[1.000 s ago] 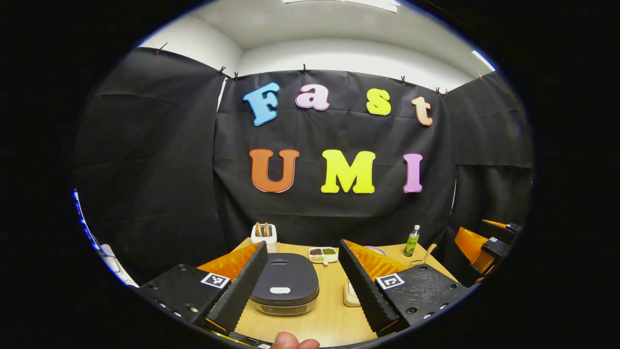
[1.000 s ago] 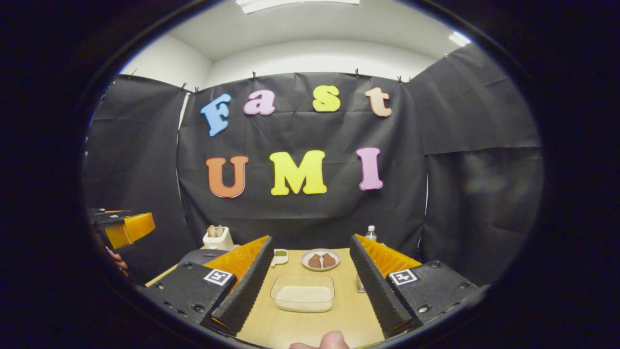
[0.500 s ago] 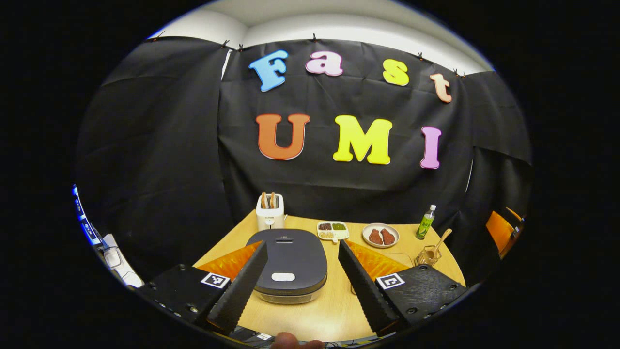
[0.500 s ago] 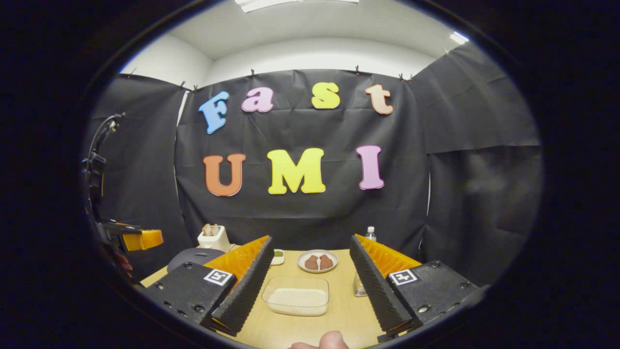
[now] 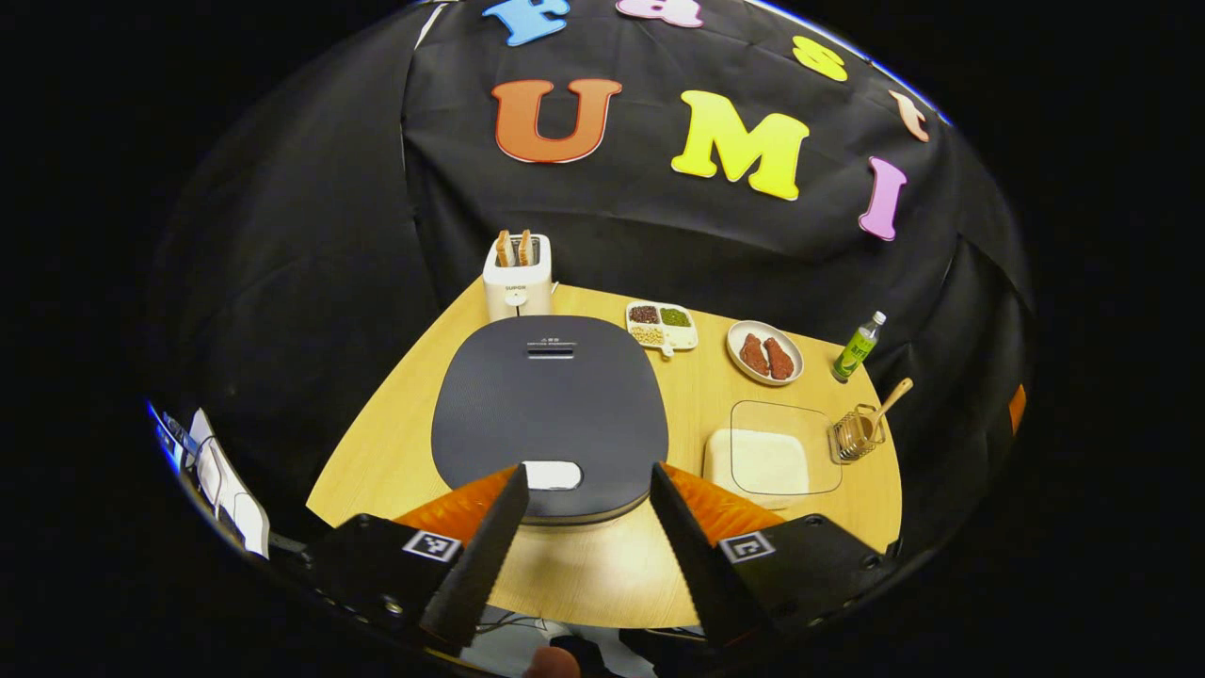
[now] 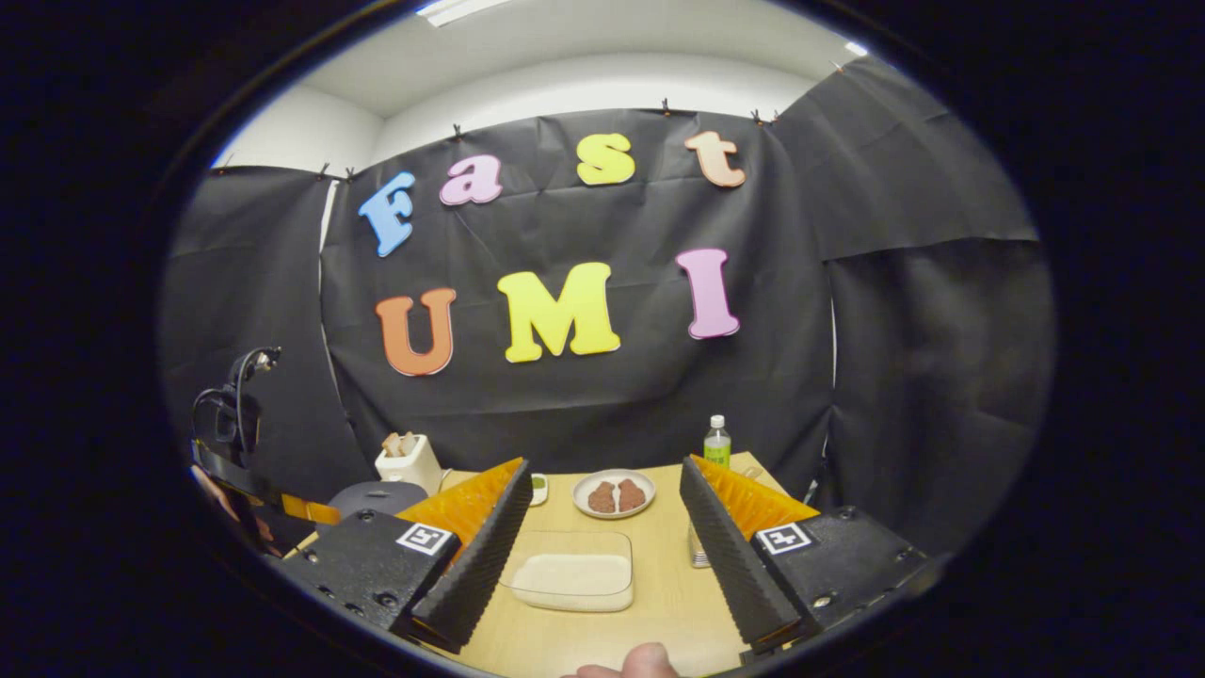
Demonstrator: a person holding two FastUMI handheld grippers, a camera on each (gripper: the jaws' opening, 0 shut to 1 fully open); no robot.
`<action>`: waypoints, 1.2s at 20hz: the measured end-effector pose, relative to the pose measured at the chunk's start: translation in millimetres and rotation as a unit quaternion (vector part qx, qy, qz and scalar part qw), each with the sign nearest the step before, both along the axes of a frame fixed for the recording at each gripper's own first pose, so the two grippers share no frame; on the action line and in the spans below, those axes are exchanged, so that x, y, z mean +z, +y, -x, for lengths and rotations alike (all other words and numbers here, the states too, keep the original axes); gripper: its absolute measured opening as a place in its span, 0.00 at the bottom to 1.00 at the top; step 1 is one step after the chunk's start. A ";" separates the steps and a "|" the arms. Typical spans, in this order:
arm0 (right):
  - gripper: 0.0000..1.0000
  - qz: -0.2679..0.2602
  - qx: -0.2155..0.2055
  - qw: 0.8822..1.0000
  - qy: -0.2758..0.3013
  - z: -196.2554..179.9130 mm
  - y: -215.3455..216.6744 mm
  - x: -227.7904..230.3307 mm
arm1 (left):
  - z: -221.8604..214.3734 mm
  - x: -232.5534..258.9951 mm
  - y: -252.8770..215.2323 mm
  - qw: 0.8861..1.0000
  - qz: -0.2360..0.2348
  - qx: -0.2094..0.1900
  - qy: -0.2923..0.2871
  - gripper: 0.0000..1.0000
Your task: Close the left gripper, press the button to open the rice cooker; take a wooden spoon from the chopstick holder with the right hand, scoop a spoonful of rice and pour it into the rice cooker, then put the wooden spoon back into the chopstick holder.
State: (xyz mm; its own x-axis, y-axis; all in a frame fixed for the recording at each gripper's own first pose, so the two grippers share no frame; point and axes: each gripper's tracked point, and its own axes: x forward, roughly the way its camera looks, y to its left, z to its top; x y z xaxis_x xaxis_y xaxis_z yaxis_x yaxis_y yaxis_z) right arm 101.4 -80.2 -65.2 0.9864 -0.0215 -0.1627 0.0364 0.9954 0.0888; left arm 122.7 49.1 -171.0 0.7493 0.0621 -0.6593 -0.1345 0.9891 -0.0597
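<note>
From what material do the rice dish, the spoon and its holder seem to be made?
The clear square rice dish looks like glass or clear plastic: the table shows through its rim. The light brown spoon looks like bare wood, matte. The small open chopstick holder looks like thin metal wire with a golden shine, though it is too small to be sure.
</note>
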 end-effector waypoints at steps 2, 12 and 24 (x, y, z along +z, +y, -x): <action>1.00 -0.004 0.000 1.000 0.008 -6.9 -3.5 -4.6 | -8.1 -14.0 13.4 1.000 -0.012 0.009 0.019 0.61; 1.00 -0.001 0.005 1.000 0.014 -22.5 -7.8 -7.6 | -17.8 -68.0 26.4 0.996 0.000 0.006 0.093 0.00; 1.00 0.007 0.000 1.000 0.009 -13.6 3.2 -5.1 | -15.0 -65.7 27.3 0.996 -0.006 0.015 0.087 0.00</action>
